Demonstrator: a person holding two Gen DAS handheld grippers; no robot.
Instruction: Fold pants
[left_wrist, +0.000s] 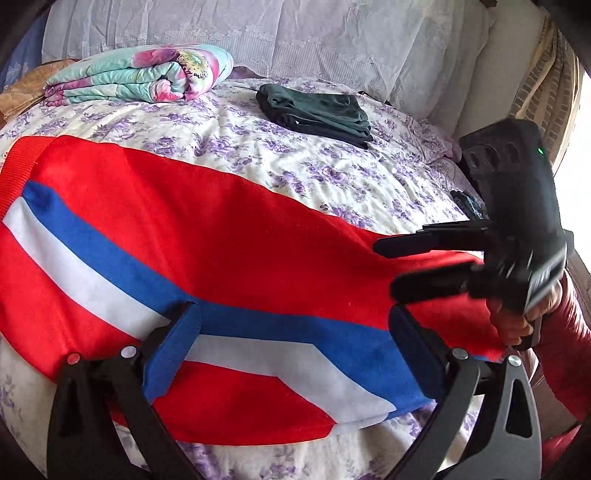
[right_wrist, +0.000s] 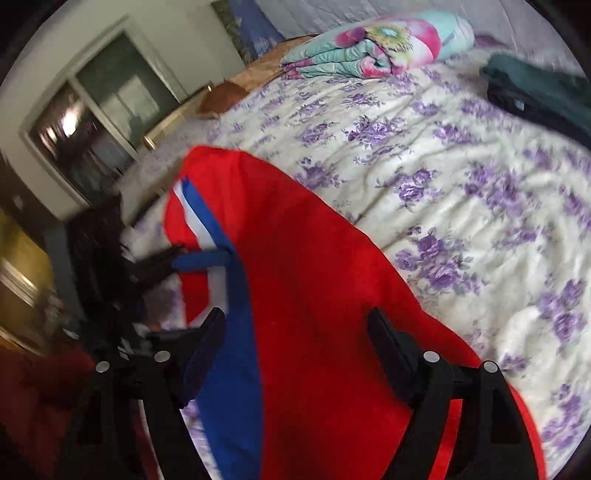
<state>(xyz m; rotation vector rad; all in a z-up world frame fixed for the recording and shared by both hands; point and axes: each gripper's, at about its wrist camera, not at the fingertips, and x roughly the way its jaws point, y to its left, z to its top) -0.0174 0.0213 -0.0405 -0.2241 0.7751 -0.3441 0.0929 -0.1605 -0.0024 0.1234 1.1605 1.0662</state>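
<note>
Red pants (left_wrist: 229, 236) with a blue and white side stripe lie spread across the floral bed sheet (left_wrist: 332, 177). My left gripper (left_wrist: 295, 354) is open, its blue-padded fingers (left_wrist: 173, 350) hovering over the stripe near the pants' near edge. My right gripper (left_wrist: 388, 266) shows at the right in the left wrist view, open just above the red cloth. In the right wrist view the right gripper (right_wrist: 295, 347) is open over the pants (right_wrist: 314, 295), and the left gripper's blue finger (right_wrist: 199, 260) shows at the left.
A folded dark green garment (left_wrist: 317, 110) lies at the far side of the bed. A folded flowered quilt (left_wrist: 140, 74) lies at the far left. Lace-covered pillows (left_wrist: 295, 33) stand behind. A window (right_wrist: 92, 122) and wall are to the left.
</note>
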